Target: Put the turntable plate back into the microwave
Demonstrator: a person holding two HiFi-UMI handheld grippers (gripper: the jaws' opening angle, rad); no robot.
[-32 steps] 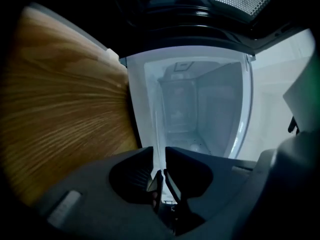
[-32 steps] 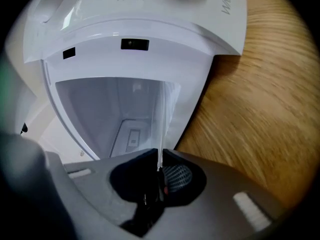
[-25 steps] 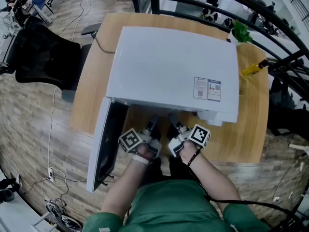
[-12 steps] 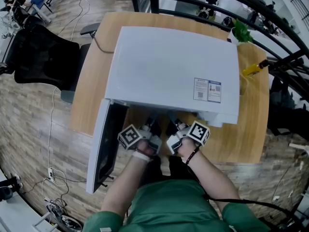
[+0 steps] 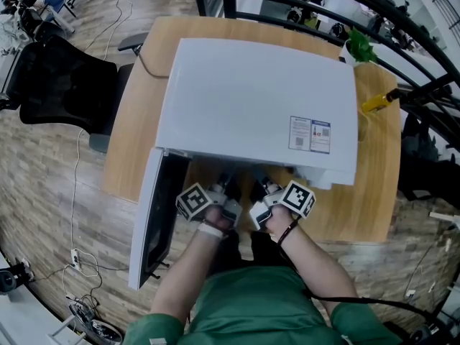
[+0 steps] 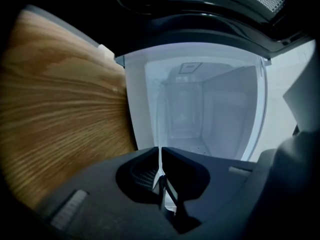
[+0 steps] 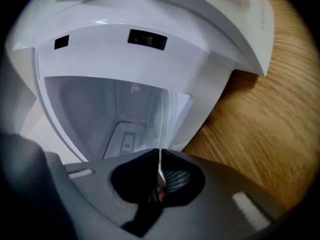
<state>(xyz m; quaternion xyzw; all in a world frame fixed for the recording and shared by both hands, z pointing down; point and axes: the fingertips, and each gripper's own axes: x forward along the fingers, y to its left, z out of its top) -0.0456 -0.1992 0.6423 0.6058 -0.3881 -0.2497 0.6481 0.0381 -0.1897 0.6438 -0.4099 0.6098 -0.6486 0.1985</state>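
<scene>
- On a light wooden tabletop (image 5: 374,192) stands a white microwave (image 5: 251,99). A printed label (image 5: 310,133) is stuck on its top, and its door (image 5: 154,221) is swung wide open at the left.
- Around the tabletop is a wood-plank floor (image 5: 57,192) with loose cables (image 5: 77,261). A black office chair (image 5: 65,85) stands at the left.
- At the far right corner of the tabletop are a green plant (image 5: 357,47) and a yellow object (image 5: 375,104).
- The person's green sleeves (image 5: 251,307) reach to the microwave's front. Both grippers are side by side just under its front edge.
- The clear glass turntable plate (image 6: 160,129) is in front of the open cavity (image 6: 200,109). Both gripper views show it only edge-on, as a thin pale line.
- That line runs from the fingers straight toward the cavity, so the plate's sheet lies about parallel to the tabletop. Its round outline cannot be made out, so I cannot tell a long axis.
- The left gripper (image 6: 161,166) has its fingers (image 6: 140,154) pressed together on the plate's near rim.
- The right gripper (image 7: 160,166) is closed the same way on the rim further right.
</scene>
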